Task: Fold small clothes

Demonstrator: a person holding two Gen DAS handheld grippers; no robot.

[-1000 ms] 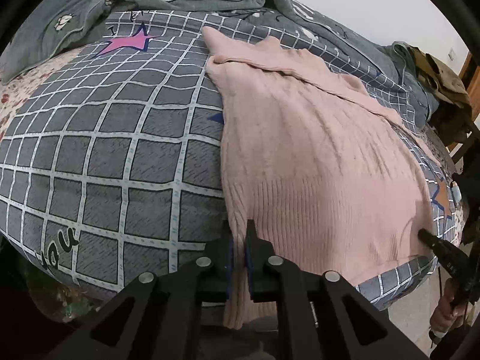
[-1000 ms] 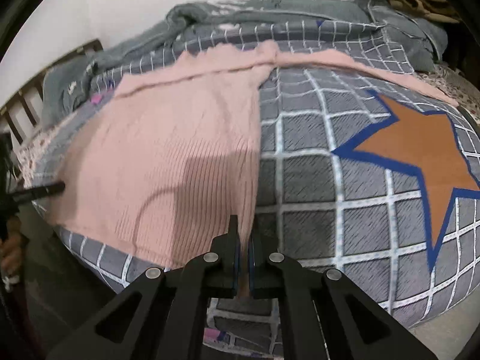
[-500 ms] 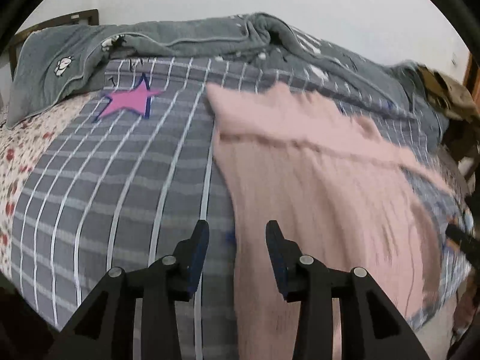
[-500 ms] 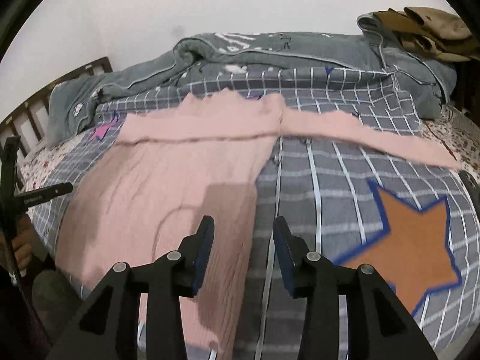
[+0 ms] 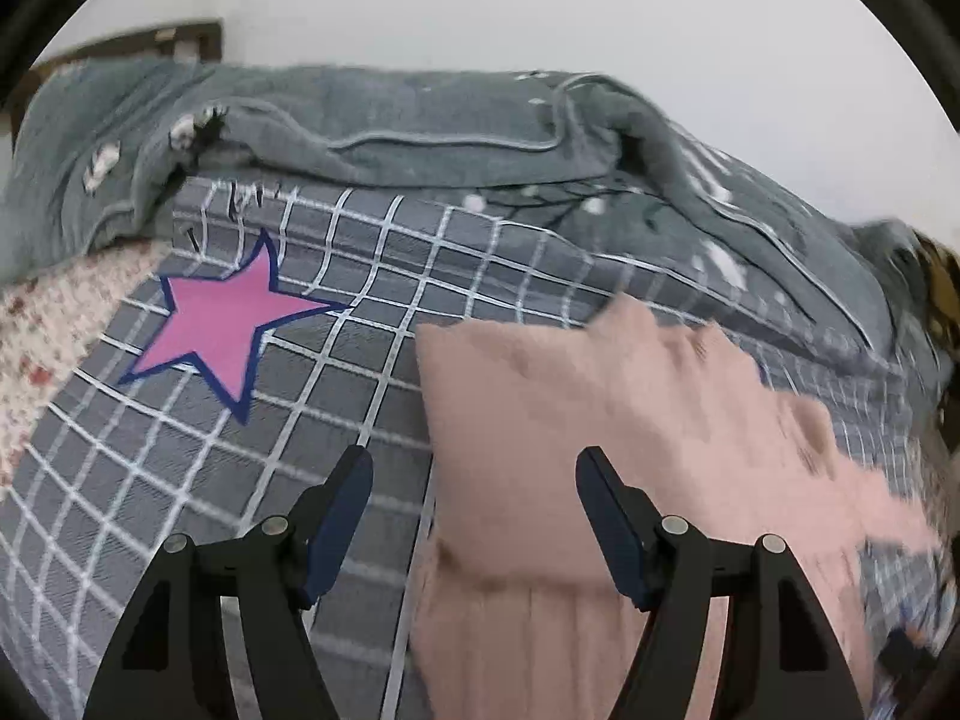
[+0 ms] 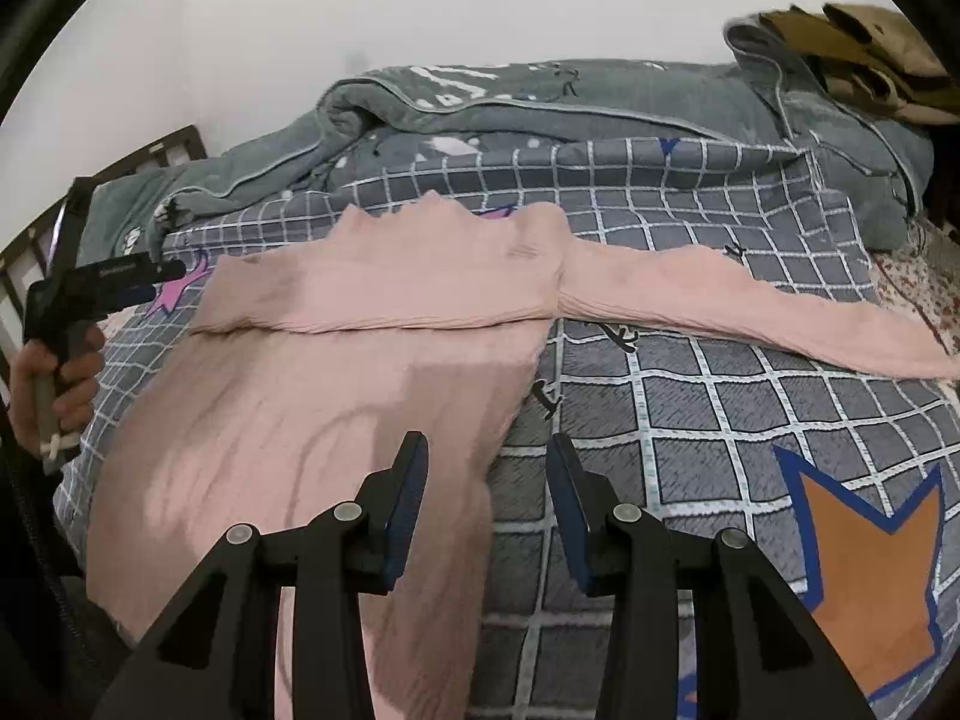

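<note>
Sweater (image 6: 336,408) flat on checked cover (image 6: 690,420); one sleeve (image 6: 750,318) stretched rightward; blanket (image 6: 540,102) bunched behind.

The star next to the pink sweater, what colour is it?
Pink star with a dark blue outline, clearest in the left wrist view.

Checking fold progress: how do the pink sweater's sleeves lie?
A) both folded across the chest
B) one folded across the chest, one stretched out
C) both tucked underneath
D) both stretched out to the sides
B: on the sweater, one sleeve lies across the chest; the other sleeve stretches out over the quilt.
</note>
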